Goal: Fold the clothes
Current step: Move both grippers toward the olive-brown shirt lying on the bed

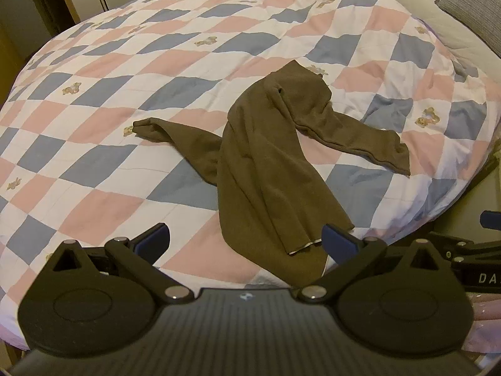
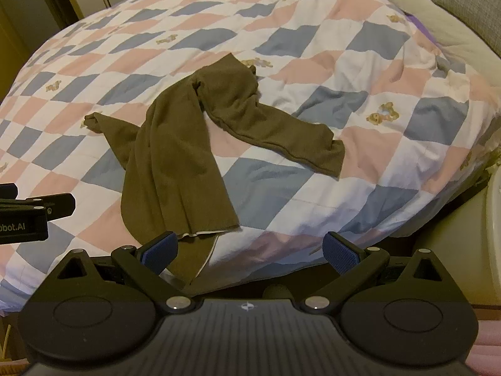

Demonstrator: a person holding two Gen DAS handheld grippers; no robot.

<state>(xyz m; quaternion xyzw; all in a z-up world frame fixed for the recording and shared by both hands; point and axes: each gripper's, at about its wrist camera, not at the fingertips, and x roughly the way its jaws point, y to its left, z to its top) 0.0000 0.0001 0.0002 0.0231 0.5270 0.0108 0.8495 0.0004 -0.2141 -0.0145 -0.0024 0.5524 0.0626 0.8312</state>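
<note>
An olive-brown long-sleeved top (image 1: 266, 163) lies bunched lengthwise on the bed, one sleeve stretched out left, the other right; its hem hangs over the near edge. My left gripper (image 1: 247, 244) hovers open just above that hem, nothing between its blue pads (image 1: 339, 242). In the right wrist view the same top (image 2: 175, 163) lies left of centre. My right gripper (image 2: 250, 252) is open too, its left pad (image 2: 161, 252) close to the hanging hem, touching nothing that I can see. The left gripper's side (image 2: 34, 216) shows at the left edge.
A checked quilt (image 1: 125, 100) in pink, blue and white with small bears covers the bed. A grey pillow (image 1: 469, 3) and pale sheet lie at the far right. Cabinets (image 1: 40, 9) stand beyond the far left. A white object (image 2: 494, 228) stands right of the bed.
</note>
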